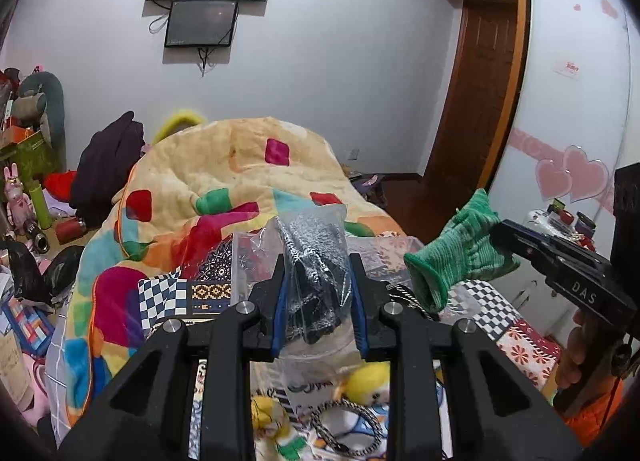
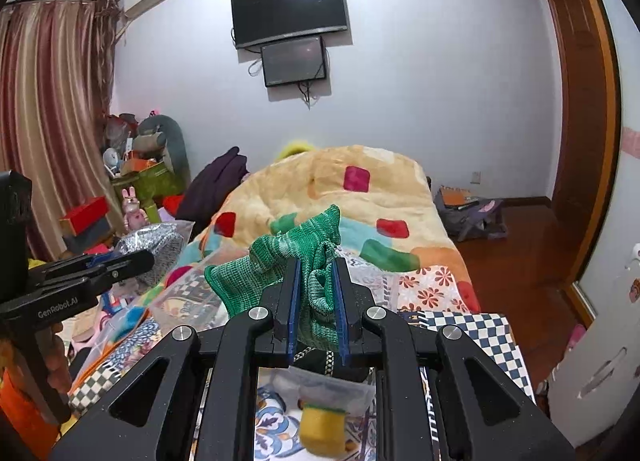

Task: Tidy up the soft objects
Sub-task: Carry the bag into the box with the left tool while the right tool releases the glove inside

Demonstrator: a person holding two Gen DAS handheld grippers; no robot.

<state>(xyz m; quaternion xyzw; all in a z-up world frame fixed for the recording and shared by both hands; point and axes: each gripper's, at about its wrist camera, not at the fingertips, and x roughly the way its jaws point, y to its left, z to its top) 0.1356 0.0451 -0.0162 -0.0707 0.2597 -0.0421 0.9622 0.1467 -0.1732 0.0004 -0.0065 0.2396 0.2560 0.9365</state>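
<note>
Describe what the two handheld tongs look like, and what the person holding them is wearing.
Both tongs are matte black with angular linkage arms, silver round bolts and blue pads lining the fingers. The right tongs carry white "DAS" lettering on the side; the left tongs read "GenRobot.AI". An orange sleeve shows at the right hand's wrist.

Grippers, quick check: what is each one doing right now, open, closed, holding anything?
Left gripper: closed on a clear plastic bag with grey-black knit fabric inside.
Right gripper: closed on a green knitted cloth, held above the bed.
</note>
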